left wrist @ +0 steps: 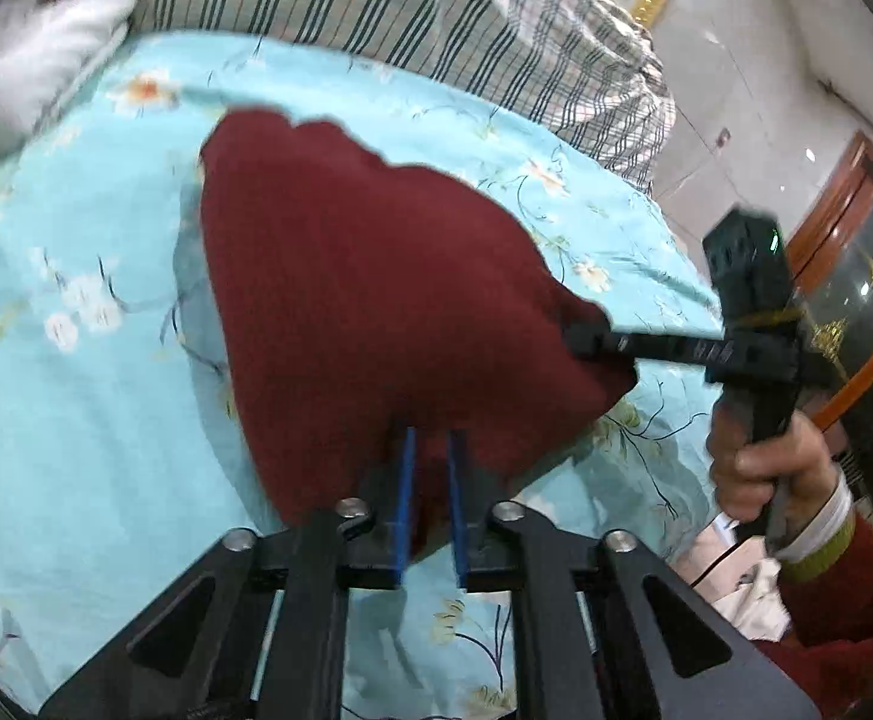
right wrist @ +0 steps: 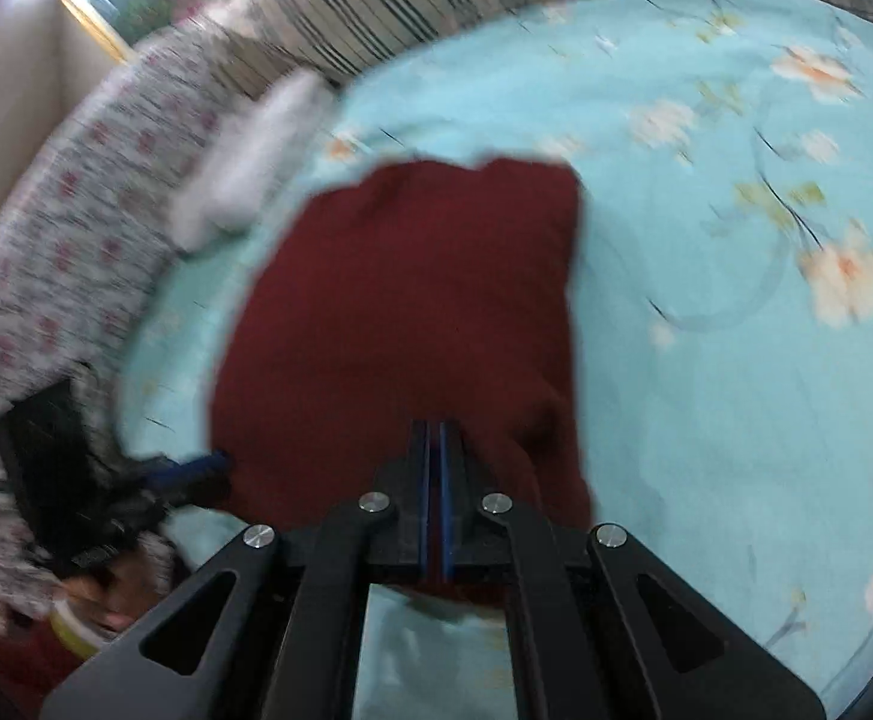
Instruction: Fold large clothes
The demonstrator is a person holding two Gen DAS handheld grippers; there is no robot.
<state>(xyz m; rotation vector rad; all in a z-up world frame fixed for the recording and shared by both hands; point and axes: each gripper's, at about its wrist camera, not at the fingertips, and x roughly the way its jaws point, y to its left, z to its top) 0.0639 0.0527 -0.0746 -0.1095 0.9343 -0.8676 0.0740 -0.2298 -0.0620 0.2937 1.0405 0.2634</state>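
Note:
A dark red garment (left wrist: 376,300) lies bunched on a light blue flowered bedsheet (left wrist: 76,360). My left gripper (left wrist: 433,441) is shut on the garment's near edge, and red cloth shows between its blue pads (left wrist: 403,510). To the right, a hand (left wrist: 760,456) holds my right gripper (left wrist: 583,343), clamped on the garment's right corner. The right wrist view, blurred by motion, has the right gripper (right wrist: 434,427) shut on the near edge of the garment (right wrist: 406,300). In that view the left gripper (right wrist: 196,468) sits at the cloth's left edge.
Striped bedding (left wrist: 346,0) and a checked cover (left wrist: 604,90) are piled along the far side of the bed. A white pillow (left wrist: 34,60) lies at the back left. A wooden glass-fronted cabinet (left wrist: 856,276) stands beyond the bed's right edge. A red-flowered quilt (right wrist: 76,210) lies beside the sheet.

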